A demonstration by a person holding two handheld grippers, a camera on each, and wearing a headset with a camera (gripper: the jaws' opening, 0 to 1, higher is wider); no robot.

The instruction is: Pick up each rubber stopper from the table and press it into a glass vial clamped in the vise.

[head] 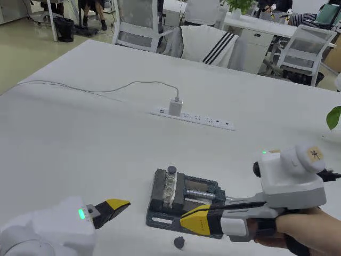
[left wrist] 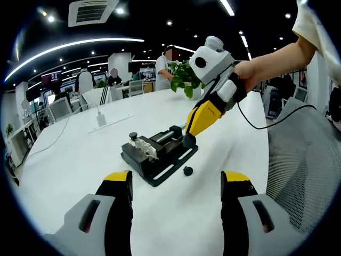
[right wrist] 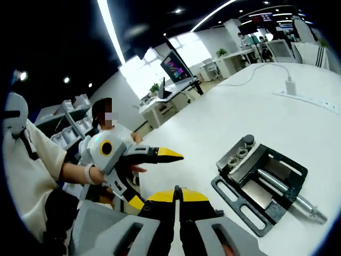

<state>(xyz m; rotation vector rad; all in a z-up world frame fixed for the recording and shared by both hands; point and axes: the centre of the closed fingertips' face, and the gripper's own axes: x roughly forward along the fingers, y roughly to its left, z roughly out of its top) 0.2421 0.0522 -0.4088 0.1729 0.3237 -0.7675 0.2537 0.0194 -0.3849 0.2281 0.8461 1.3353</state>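
We work at a wide white table in an open office, with chairs behind it. A power strip lies across the table with a charger plugged in, its cable trailing left. The vise holds the glass vials upright, one topped by a stopper. A second stopper lies on the table just in front of the vise. Our left gripper is spread and empty. Our right gripper is pressed closed beside the vise.
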